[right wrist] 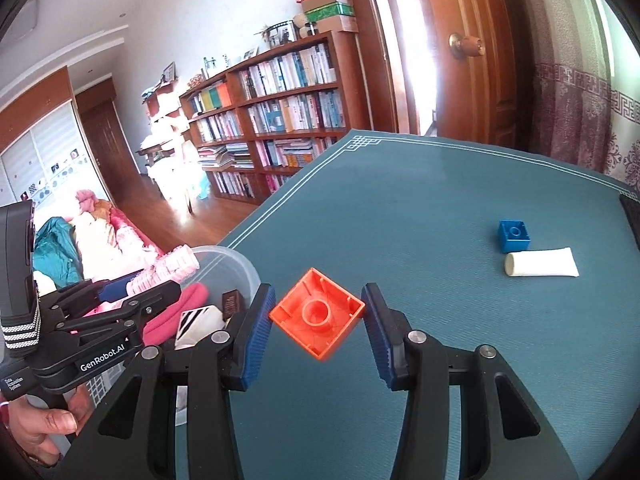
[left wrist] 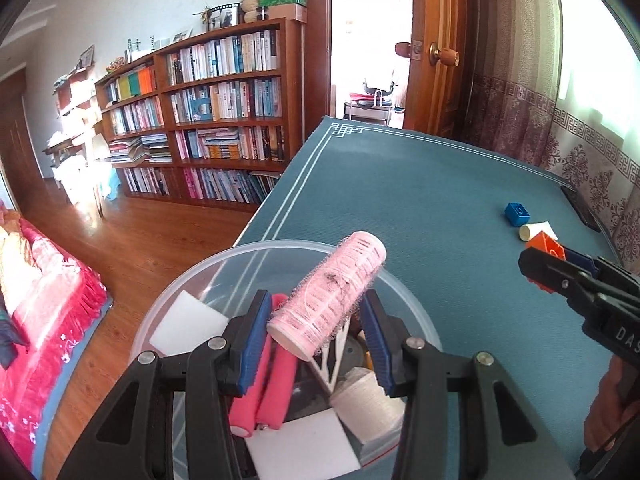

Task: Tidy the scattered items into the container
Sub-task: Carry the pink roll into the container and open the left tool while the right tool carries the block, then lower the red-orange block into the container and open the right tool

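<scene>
Above the clear plastic bowl at the near left of the bench, the left claw grips a pale pink hair roller; pink foam rollers and white thread lie inside the bowl. Seen from the right wrist, the right claw pinches an orange toy brick by two corners, hollow side up, above the bench. Far right, a blue brick sits just beside a white tube.
</scene>
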The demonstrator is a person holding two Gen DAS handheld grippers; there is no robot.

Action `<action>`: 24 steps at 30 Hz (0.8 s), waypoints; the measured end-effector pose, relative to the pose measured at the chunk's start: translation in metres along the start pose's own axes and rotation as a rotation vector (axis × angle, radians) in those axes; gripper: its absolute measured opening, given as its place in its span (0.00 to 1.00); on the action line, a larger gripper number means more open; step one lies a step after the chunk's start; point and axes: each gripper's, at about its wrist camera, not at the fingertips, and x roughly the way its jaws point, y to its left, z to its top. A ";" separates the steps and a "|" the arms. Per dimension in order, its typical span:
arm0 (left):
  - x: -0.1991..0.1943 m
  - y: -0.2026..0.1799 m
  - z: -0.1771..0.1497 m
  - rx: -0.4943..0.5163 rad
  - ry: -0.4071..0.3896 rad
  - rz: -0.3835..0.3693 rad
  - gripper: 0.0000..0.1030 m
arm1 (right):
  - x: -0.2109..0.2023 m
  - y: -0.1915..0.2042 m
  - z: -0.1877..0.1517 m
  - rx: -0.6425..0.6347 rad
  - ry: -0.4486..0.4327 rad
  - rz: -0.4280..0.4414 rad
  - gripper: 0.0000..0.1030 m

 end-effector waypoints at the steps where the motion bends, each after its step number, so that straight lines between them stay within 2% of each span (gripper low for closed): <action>1: 0.000 0.004 -0.001 -0.002 0.001 0.001 0.49 | 0.003 0.007 0.000 -0.008 0.004 0.008 0.47; 9: 0.000 0.030 -0.005 -0.020 0.002 0.024 0.49 | 0.029 0.049 -0.002 -0.055 0.037 0.061 0.47; 16: -0.005 0.042 -0.007 -0.046 -0.002 0.042 0.50 | 0.049 0.065 -0.003 -0.070 0.084 0.115 0.47; 17: -0.005 0.043 -0.007 -0.048 0.001 0.042 0.52 | 0.052 0.067 -0.004 -0.071 0.092 0.124 0.47; 19: -0.005 0.044 -0.008 -0.057 0.003 0.043 0.69 | 0.055 0.067 -0.006 -0.073 0.104 0.132 0.53; 21: -0.006 0.046 -0.008 -0.062 -0.006 0.056 0.76 | 0.055 0.066 -0.008 -0.074 0.097 0.137 0.60; 24: -0.006 0.049 -0.008 -0.061 -0.008 0.064 0.77 | 0.052 0.062 -0.009 -0.070 0.083 0.132 0.61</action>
